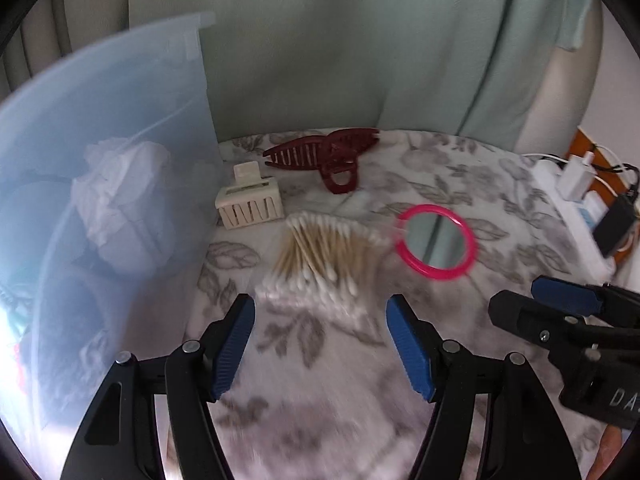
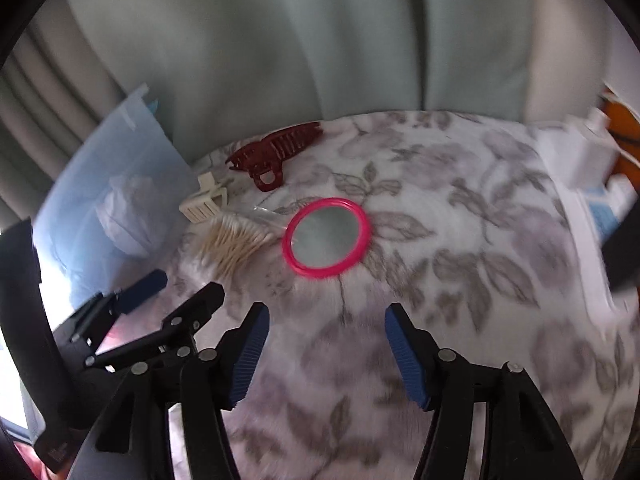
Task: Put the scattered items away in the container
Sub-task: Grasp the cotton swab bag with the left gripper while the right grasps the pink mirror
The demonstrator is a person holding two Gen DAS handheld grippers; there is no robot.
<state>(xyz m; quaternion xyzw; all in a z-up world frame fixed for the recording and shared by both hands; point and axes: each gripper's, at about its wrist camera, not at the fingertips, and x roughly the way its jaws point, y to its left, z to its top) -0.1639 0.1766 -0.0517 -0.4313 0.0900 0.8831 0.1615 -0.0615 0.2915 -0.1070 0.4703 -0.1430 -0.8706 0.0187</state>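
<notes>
The stuff inside the plastic bin (image 1: 120,128) is just a white crumpled blob behind the cloudy wall, can't tell what it is. The chargers (image 1: 576,184) on the right are half cut off by the edge, and the bedspread (image 2: 460,240) up close is pure motion blur.

A white cloth with grey leaf print (image 1: 440,184) covers the surface. Pale green curtains (image 1: 360,48) hang at twelve o'clock. At three o'clock lies a white power strip (image 1: 576,216) with plugged chargers.
</notes>
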